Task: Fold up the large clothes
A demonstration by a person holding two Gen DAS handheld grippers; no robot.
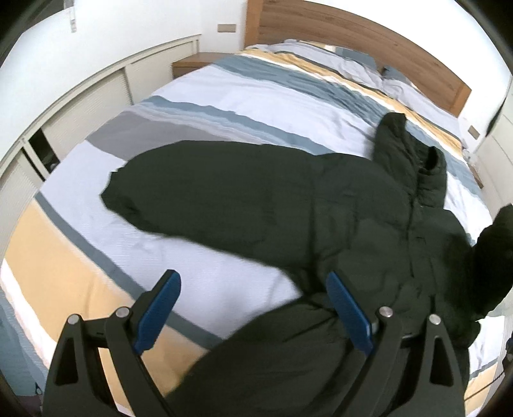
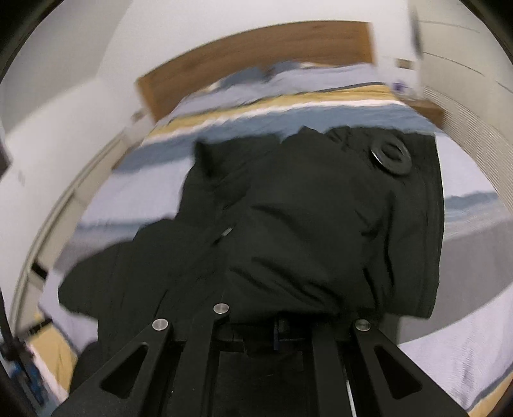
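Two grippers on one dark green puffy hooded jacket [image 1: 288, 199], spread on the striped bed cover [image 1: 224, 96]. Left gripper [image 1: 253, 308] fingers spread, empty, hem just below. Right gripper [image 2: 275, 324] pinching a lifted fold. Long axis runs toward the wooden headboard [image 1: 352, 35].

No text, label, brand, number or sign can be read in either view. The round black patch [image 2: 390, 156] on the dark jacket [image 2: 307, 224] in the right wrist view is blurred, and any mark on it cannot be made out. The small wall plates [image 1: 227, 28] by the wooden headboard [image 1: 352, 35] in the left wrist view carry no lettering that can be told.
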